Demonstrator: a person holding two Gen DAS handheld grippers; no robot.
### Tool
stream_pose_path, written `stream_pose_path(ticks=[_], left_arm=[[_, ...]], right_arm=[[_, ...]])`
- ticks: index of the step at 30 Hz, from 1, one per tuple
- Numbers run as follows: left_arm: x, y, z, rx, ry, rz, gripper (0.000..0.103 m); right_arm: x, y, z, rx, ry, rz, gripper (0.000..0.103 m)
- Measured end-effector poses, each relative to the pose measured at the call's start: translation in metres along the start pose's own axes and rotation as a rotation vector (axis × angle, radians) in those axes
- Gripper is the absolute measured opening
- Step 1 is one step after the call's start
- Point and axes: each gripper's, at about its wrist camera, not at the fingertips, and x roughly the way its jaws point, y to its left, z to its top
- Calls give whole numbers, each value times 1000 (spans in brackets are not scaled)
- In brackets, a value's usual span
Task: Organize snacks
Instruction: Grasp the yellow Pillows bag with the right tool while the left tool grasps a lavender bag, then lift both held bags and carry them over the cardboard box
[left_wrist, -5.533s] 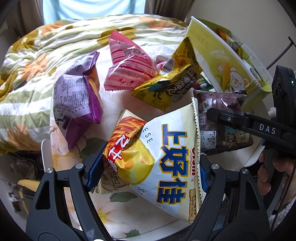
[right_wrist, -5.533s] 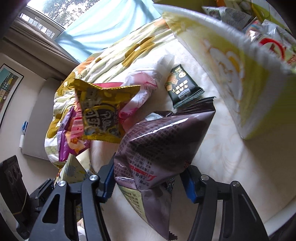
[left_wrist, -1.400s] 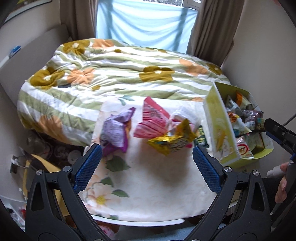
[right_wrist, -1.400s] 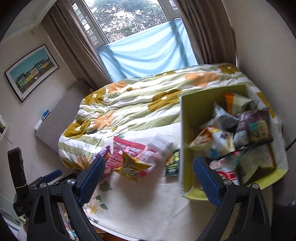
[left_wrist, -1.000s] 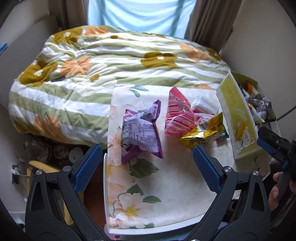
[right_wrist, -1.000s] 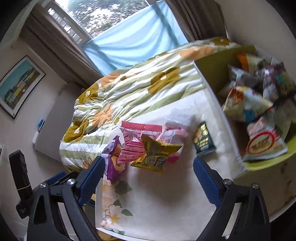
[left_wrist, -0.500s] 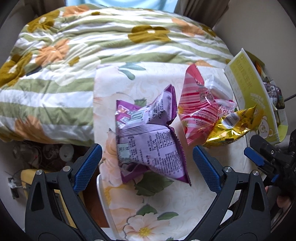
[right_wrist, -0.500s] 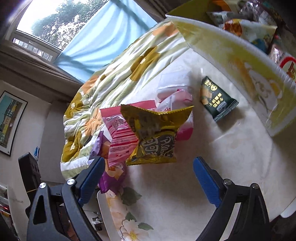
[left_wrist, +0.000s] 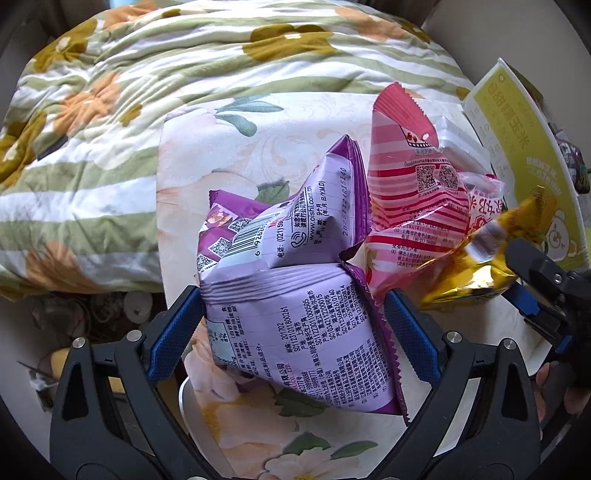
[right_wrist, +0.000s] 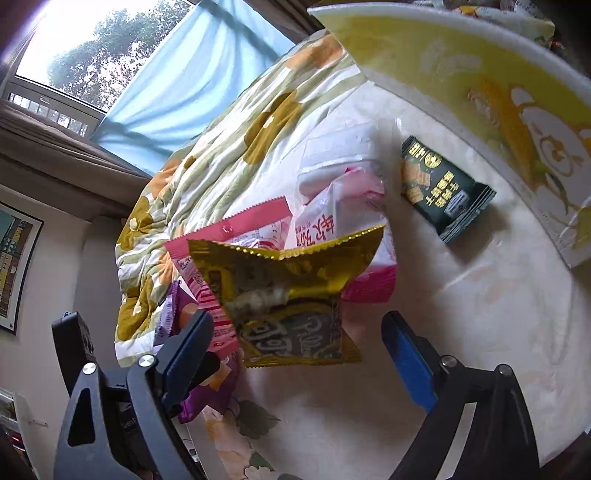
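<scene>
With both claws closing, the left claw (left_wrist: 293, 326) should squeeze the purple snack bag (left_wrist: 295, 325) gently mid-body, the right claw (right_wrist: 295, 354), still apart, the yellow snack bag (right_wrist: 288, 299).

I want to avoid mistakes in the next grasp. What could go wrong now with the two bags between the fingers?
1. The purple bag leans on a second purple bag and touches the pink bag; lifting it may drag or tip them.
2. The left gripper has just been closing around that puffy bag; squeezing may crush the snacks.
3. The yellow bag overlaps the pink bag; the right gripper, also just closing, may catch both.
</scene>
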Motion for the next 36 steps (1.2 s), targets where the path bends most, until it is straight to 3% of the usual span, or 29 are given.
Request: stream_pose_path(ticks=[7,17,23,36], left_arm=[[5,5,-7,0,19,-6,76],[-1,10,-18,-31,20,-8,74],[-8,18,-32,-80,24,-21,74],[-32,15,-57,-115,-13,-27,74]], right_arm=[[17,1,-3,-7,52,-4,76],[28,14,-13,-98,93,-47,75],[40,14,-16,-147,123,-70,56],[31,24,-21,-231,123,-70,47]])
